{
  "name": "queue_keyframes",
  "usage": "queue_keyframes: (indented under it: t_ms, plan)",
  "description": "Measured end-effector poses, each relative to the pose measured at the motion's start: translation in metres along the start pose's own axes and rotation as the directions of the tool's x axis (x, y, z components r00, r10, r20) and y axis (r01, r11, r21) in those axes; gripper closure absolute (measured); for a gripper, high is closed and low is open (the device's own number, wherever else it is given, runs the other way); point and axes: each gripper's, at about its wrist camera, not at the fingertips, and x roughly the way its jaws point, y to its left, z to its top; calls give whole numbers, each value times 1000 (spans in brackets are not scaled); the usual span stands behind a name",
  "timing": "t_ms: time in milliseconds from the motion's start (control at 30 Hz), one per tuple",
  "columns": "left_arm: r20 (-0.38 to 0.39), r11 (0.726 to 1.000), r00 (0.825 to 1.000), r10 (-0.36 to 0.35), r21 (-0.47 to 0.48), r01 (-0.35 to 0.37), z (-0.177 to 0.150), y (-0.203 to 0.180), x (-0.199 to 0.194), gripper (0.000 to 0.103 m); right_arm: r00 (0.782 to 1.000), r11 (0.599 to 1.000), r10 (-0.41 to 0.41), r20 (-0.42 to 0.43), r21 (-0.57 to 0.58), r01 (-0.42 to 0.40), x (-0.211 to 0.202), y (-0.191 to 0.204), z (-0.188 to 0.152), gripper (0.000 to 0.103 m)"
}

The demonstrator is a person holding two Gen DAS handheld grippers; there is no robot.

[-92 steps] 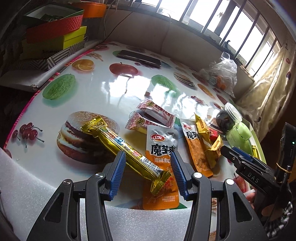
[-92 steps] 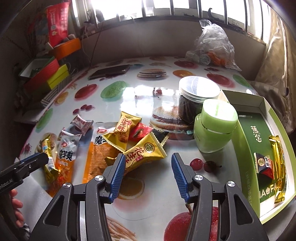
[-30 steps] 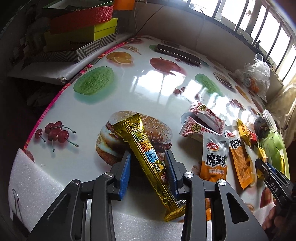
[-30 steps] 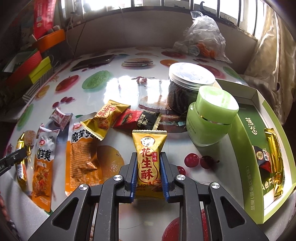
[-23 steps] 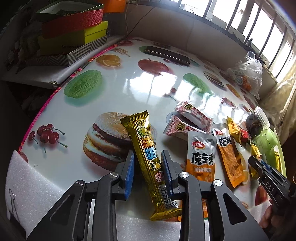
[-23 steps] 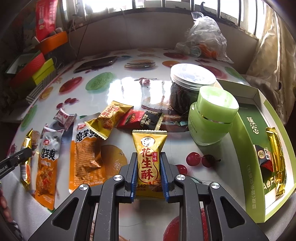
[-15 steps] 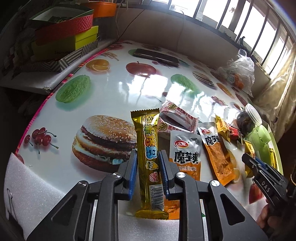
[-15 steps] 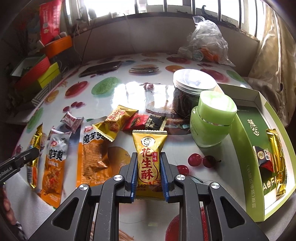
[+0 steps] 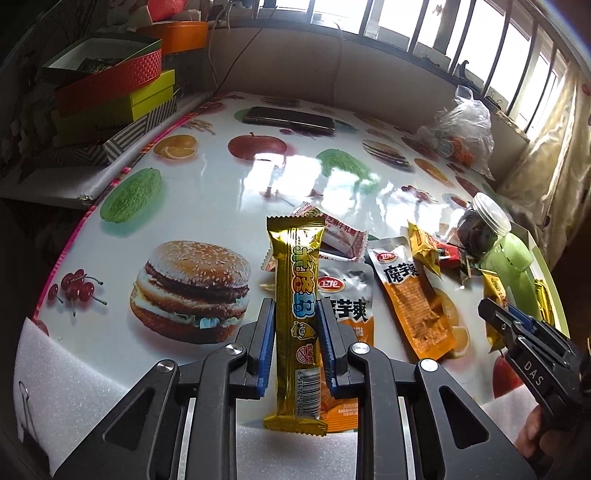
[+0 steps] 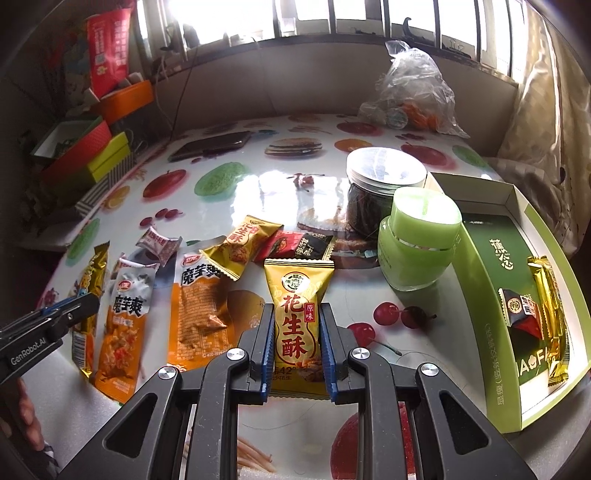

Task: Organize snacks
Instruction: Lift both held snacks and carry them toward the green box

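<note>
Between left hand-held gripper [image 9: 296, 345] pads, gold snack bar [image 9: 298, 310], clamped upright

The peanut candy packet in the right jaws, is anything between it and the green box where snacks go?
Yes. The yellow peanut candy packet, held by the right gripper, has the pale green lidded jar standing near its path toward the green cardboard box. Closer to the camera, only bare table shows between the packet and the box.

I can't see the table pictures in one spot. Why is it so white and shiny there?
Left wrist view: window light bounces off the glossy tablecloth, washing out its prints. Right wrist view: the same glare sits mid-table, and the windows are blown out white. Fisheye lenses bend the edges in both.
</note>
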Motion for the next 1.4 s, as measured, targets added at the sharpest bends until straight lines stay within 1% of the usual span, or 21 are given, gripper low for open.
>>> queue_keyframes:
  t_ms: [233,467,667,1000,1233,1400]
  plan:
    - [11,999,999,-31,16,30,3,-13,-8,80,1000,1000,17,21,-7,-17,-9,1,0,82]
    - [26,995,997,-78,63,76,11,-41,-17,80,998,1000,20,57,4,-20,-27,-7,7,82]
    - [20,987,993,-114,116,111,12,-69,-21,80,996,1000,6,91,16,-8,-45,-19,12,82]
    - [34,968,983,-180,181,171,22,-111,-33,79,991,999,-31,130,43,26,-69,-41,17,82]
    - [32,951,974,-223,225,211,29,-138,-39,79,986,997,-62,158,63,52,-86,-57,20,82]
    - [28,934,964,-263,259,247,32,-161,-43,79,981,993,-89,172,87,75,-97,-72,21,82]
